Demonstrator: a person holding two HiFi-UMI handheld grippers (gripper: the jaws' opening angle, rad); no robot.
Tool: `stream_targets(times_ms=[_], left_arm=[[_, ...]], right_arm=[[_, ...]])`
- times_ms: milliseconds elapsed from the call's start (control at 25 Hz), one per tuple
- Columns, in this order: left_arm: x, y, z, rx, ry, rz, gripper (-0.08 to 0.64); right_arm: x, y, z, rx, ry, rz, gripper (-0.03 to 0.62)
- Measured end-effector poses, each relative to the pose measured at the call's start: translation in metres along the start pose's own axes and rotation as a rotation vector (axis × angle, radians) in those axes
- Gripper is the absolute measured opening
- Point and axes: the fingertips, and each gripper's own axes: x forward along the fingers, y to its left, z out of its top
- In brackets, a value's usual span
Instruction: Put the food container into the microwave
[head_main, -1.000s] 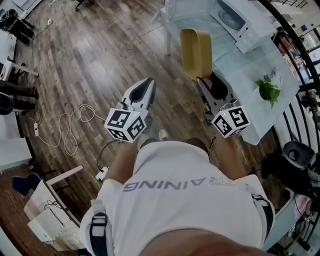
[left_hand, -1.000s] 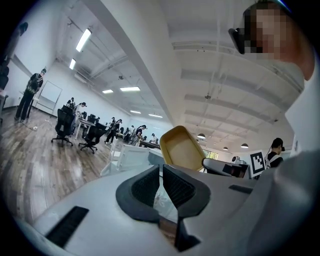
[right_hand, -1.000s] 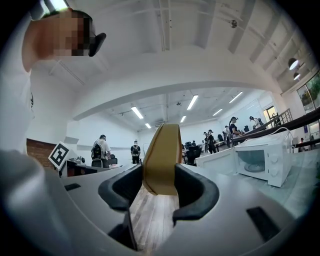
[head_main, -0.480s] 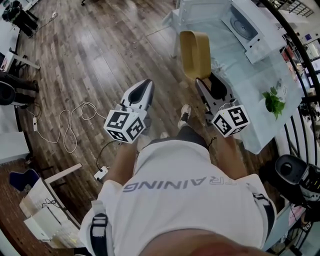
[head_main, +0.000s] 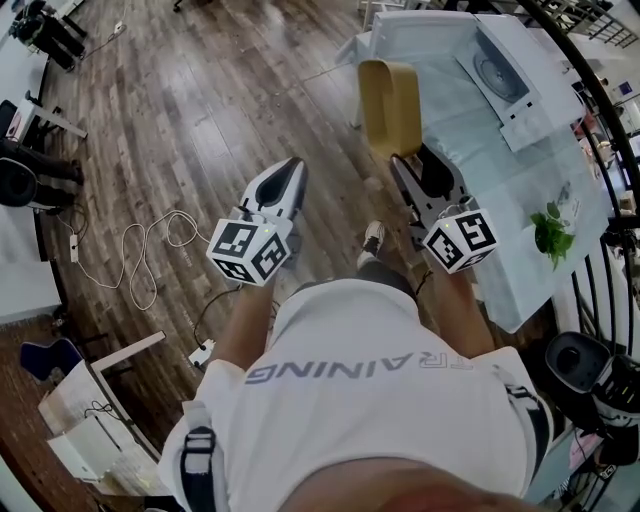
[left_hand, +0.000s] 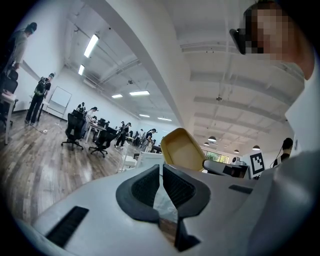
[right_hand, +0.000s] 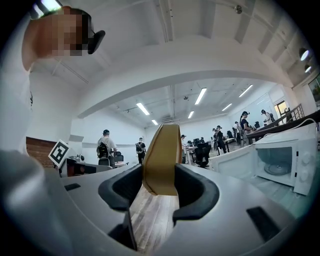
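"Where is the tan oval food container (head_main: 391, 103)?"
"On its edge, squeezed in the right gripper (head_main: 416, 160), beside the white table's (head_main: 480, 175) edge."
"The left gripper (head_main: 290, 168)?"
"Closed, empty, over open wooden floor (head_main: 200, 110)."
"The white microwave (head_main: 505, 72)?"
"Door open, well apart."

The food container (head_main: 390, 105) looks like smooth, matt mustard plastic. Below the container, the floor (head_main: 200, 110) is wood planking with a faint sheen. Beside the container, the table (head_main: 470, 150) wears a smooth pale cloth, and the microwave (right_hand: 287, 162) has a glossy white shell.
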Motion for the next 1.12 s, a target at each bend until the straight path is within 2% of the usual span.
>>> stream_targets(times_ms=[480, 880, 1120], left_arm=[[0.109, 0.007, 0.016, -0.003, 0.025, -0.019, 0.049], [0.226, -0.012, 0.017, 0.004, 0.064, -0.082, 0.049], [0.307, -0.035, 0.006, 0.012, 0.099, -0.124, 0.049]], right_arm=[[0.039, -0.098, 0.015, 0.024, 0.004, -0.027, 0.215], [0.044, -0.208, 0.027, 0.046, -0.004, -0.101, 0.215], [0.036, -0.294, 0.028, 0.080, -0.006, -0.163, 0.215]])
